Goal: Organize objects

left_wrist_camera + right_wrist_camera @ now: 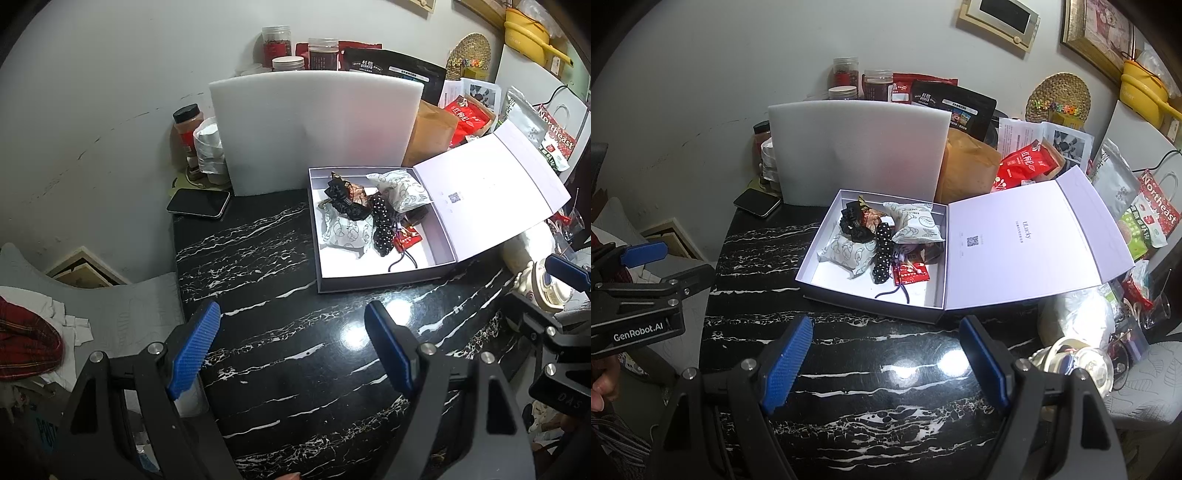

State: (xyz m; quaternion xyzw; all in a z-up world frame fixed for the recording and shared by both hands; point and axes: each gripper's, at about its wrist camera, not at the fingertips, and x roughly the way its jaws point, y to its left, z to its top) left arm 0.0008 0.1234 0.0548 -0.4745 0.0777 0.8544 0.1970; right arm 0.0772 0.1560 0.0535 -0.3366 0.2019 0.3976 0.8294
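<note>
Desk [849, 406] black with white streaks. Box [820, 269] pale purple, white inside. Scrunchie [882, 251] black with white dots. Snack packet [910, 273] red. Tongs pads [786, 365] blue. Foam sheet [857, 147] white. Phone [199, 202] black.

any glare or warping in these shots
Left wrist view: a bright lamp glare sits on the glossy black white-veined marble table, and the open white box lid looks washed out. Right wrist view: two glare spots on the same table, fisheye bending the white foam board.
</note>
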